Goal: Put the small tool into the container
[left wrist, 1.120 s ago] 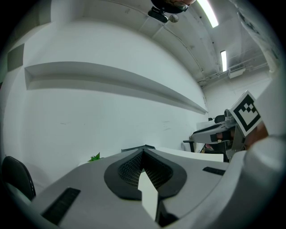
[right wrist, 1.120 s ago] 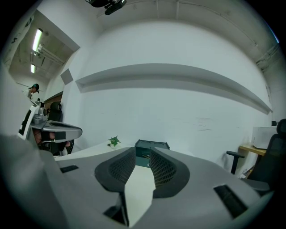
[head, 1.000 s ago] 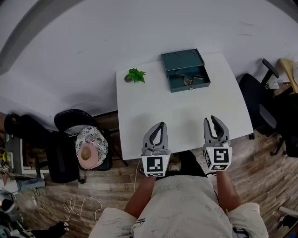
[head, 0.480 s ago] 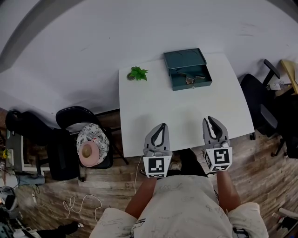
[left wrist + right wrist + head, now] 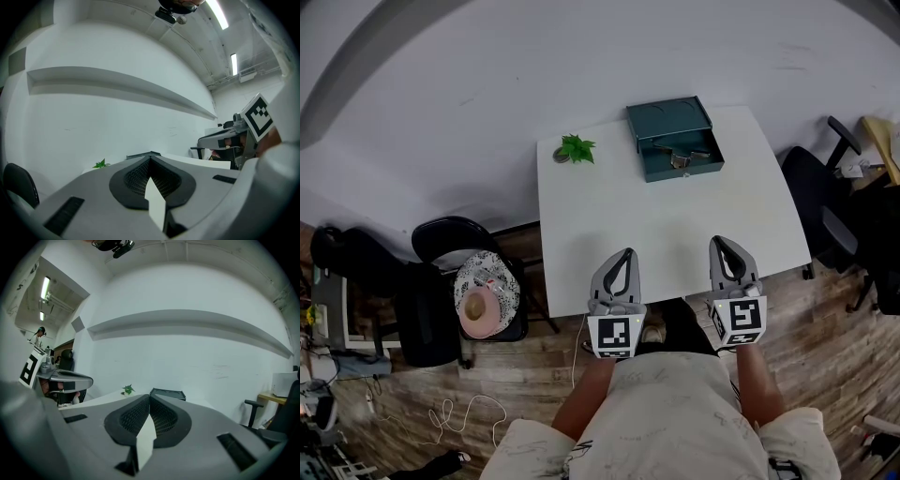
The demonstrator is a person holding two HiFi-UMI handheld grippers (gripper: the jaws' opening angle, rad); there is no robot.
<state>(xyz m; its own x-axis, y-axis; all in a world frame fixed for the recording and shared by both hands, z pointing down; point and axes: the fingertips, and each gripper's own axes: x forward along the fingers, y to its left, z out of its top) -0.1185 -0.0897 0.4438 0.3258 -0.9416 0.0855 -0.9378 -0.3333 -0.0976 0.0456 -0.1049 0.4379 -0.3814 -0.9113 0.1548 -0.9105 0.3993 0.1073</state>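
While in container [image 5: 668, 118], tool [image 5: 680, 160] seemingly crosswise.

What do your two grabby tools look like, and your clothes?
The left tool and right tool are grey, with curved jaws and black meshy pads. Each carries a white cube with black square markers. My top is pale. The right tool's jaws have just been closing, nothing between them.
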